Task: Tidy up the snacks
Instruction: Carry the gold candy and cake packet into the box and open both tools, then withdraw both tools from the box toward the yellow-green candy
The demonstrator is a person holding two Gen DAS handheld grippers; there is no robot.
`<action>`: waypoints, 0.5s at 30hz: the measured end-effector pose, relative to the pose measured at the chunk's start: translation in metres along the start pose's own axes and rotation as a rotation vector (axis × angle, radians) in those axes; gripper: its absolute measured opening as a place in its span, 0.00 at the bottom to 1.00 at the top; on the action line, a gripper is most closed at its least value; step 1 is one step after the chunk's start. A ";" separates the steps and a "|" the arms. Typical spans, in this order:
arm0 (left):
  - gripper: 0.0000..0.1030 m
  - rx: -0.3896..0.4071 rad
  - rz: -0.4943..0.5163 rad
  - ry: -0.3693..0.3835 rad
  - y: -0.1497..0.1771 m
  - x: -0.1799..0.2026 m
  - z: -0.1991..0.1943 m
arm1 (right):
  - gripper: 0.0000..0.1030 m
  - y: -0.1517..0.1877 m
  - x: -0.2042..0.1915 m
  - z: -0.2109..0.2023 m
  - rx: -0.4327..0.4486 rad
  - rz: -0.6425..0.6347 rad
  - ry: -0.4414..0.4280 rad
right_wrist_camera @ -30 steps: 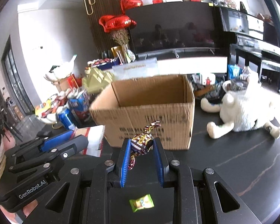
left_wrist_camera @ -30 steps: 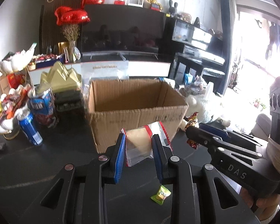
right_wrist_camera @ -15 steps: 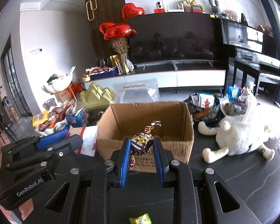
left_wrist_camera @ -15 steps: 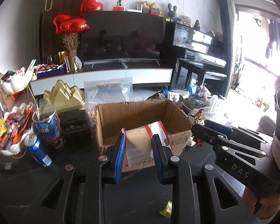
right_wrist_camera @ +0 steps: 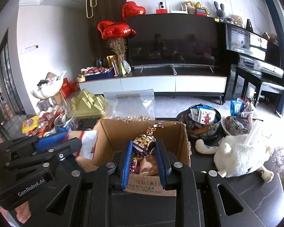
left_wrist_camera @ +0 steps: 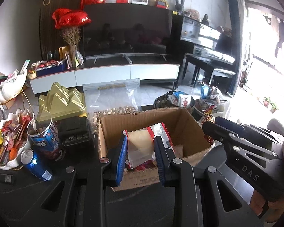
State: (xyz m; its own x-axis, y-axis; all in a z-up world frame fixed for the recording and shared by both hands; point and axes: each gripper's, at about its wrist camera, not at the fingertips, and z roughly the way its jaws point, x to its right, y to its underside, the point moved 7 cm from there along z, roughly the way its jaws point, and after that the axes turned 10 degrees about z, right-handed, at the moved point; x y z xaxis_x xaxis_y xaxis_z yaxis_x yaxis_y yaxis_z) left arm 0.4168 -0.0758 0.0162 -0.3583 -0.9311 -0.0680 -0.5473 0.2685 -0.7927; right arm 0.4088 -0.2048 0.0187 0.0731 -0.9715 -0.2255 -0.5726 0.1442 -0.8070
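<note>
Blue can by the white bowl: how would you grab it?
The blue can stands leaning, top tipped left toward the white bowl. Grip the middle of its round body, coming from the front right, where the table is bare.

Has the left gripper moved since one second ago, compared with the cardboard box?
Yes. The left gripper, shut on the snack packet, has come up and forward: it was low before the cardboard box, now it looks down into it.

Left gripper [left_wrist_camera: 140, 152] pinches a clear snack packet [left_wrist_camera: 142, 147] over the open cardboard box [left_wrist_camera: 197, 124] — right gripper [left_wrist_camera: 211, 126] alongside.
</note>
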 end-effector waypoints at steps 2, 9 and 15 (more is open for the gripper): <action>0.28 -0.008 0.010 -0.008 -0.004 -0.002 0.009 | 0.25 -0.002 0.002 0.009 -0.011 0.000 0.006; 0.40 -0.033 0.032 -0.084 -0.011 -0.011 0.031 | 0.31 -0.003 0.007 0.040 -0.069 0.022 -0.003; 0.43 -0.013 0.035 -0.100 0.002 -0.010 0.016 | 0.45 0.010 0.014 0.031 -0.052 0.025 0.043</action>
State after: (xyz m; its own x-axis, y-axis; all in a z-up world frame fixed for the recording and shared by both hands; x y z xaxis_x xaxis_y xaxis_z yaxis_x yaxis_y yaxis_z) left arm 0.4316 -0.0696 0.0055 -0.3005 -0.9408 -0.1565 -0.5455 0.3041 -0.7810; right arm 0.4296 -0.2111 -0.0090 0.0232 -0.9750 -0.2208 -0.6153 0.1601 -0.7719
